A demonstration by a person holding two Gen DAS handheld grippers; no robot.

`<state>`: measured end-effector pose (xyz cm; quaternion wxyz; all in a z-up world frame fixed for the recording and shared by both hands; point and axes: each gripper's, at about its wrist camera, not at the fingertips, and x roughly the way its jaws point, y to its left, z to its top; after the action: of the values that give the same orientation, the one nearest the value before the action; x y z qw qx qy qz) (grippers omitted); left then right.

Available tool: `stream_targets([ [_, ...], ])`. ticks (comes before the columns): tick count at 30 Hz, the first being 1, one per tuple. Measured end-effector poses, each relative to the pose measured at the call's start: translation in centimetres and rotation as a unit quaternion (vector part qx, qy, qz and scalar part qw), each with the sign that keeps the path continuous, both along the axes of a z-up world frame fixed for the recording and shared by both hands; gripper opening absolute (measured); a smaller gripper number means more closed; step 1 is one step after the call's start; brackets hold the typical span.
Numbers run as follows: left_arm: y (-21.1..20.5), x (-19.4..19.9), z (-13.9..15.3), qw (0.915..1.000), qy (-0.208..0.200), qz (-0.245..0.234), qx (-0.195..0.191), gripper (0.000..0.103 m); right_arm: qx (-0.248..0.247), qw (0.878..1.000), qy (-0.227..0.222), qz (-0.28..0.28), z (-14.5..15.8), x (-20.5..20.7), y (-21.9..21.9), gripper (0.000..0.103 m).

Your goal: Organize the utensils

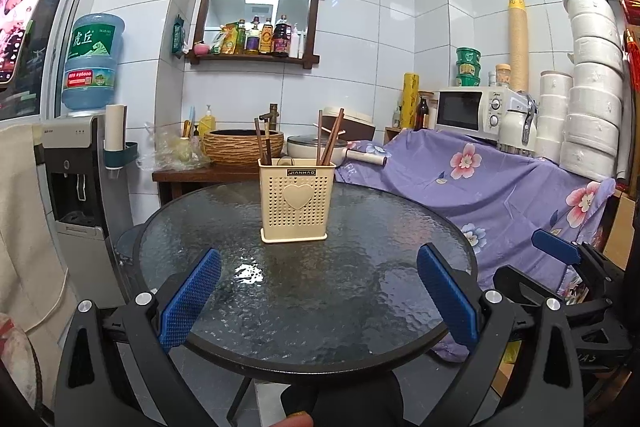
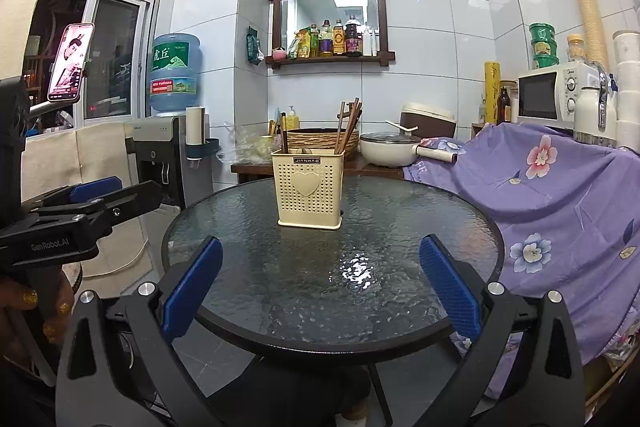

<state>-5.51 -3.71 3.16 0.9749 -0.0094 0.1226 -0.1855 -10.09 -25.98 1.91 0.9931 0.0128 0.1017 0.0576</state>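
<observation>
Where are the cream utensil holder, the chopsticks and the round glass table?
utensil holder point(image 1: 297, 205): left wrist view, on its heart-embossed front wall.
chopsticks point(image 2: 349, 125): right wrist view, on the shafts leaning out of the holder.
glass table point(image 2: 280, 275): right wrist view, on bare textured glass.

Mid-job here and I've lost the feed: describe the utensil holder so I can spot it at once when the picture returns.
Find the round dark glass table in the middle of the room. On its far half stands the utensil holder, the only thing on it: a cream plastic box with perforated walls, a raised heart on its front, and brown chopsticks sticking out of the top.
</observation>
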Motion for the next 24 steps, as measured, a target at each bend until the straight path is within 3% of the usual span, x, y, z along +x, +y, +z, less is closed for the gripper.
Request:
stream_targets([
  [24,-0.22,0.01,-0.2,0.9999,0.012,0.002,0.01,0.097,0.0,1.0,0.002,-0.003,0.03,0.02,0.11,0.097],
])
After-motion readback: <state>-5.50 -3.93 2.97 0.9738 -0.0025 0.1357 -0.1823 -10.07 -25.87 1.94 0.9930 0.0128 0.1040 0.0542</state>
